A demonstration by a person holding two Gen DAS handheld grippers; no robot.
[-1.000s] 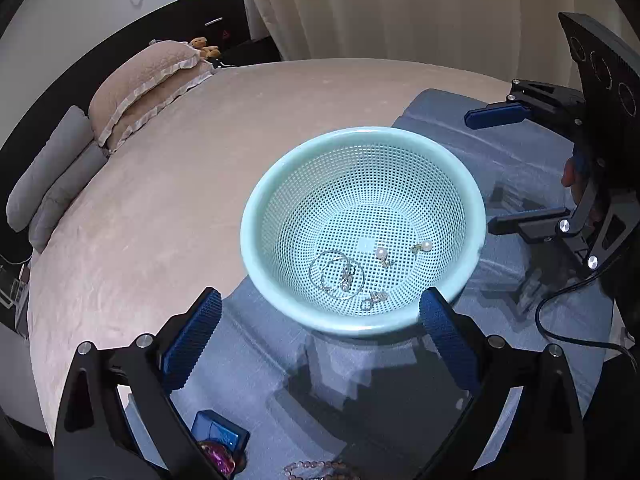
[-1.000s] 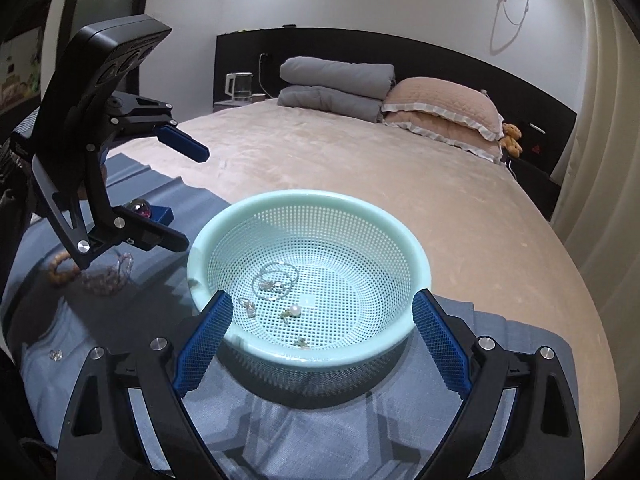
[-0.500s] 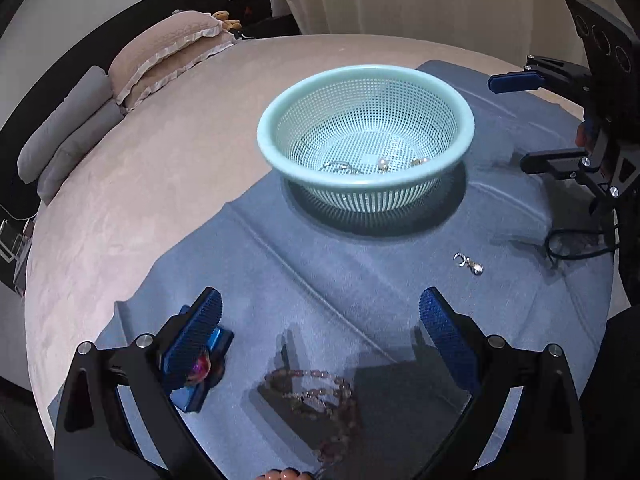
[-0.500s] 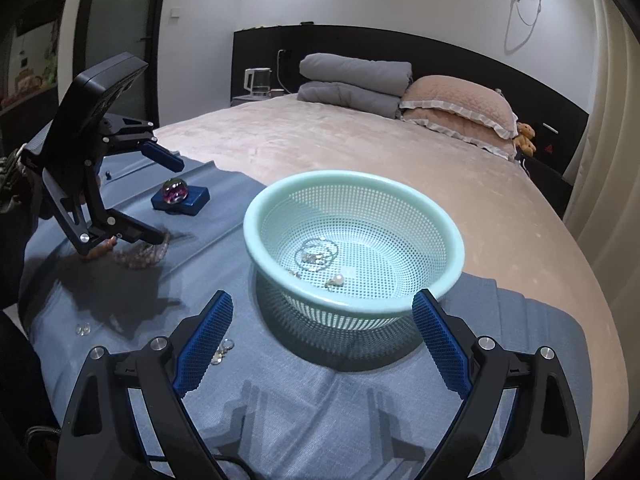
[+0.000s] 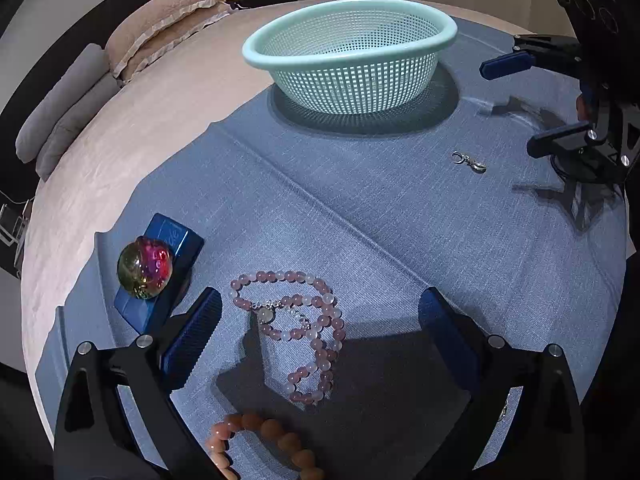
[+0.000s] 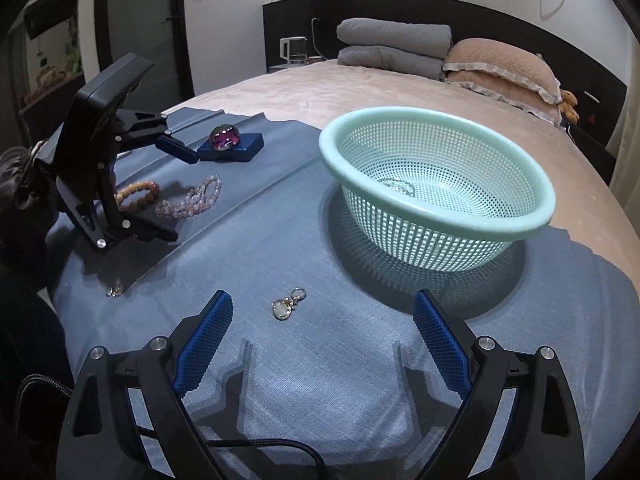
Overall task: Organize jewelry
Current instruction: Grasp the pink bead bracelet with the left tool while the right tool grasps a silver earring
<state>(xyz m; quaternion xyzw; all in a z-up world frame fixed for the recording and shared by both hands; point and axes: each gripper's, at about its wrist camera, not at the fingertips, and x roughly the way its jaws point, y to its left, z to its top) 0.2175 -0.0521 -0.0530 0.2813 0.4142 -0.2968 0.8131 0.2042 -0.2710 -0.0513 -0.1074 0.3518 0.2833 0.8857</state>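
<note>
On the bed lies a blue cloth, and the jewelry is spread across it. At the far left of the left wrist view, a glass ball with pink and green colours sits on a flat blue box. Just to its right, the left hand-held gripper hangs low over the cloth with its jaws spread wide and nothing between them. A pink bead necklace, coiled in loose loops, lies on the cloth between the two blue pads. Near the bottom edge an orange bead bracelet lies close to the necklace.

Further right, a small silver pendant rests alone on the cloth, well apart from the beads. Behind it stands the pale green mesh basket, upright on the far part of the cloth; the right wrist view shows thin rings lying inside on its bottom.

At the far right, the right hand-held gripper is also wide open and empty. The pendant lies on the cloth just ahead of it, nearer its left pad. Another small charm lies off to the left near the cloth's edge.
</note>
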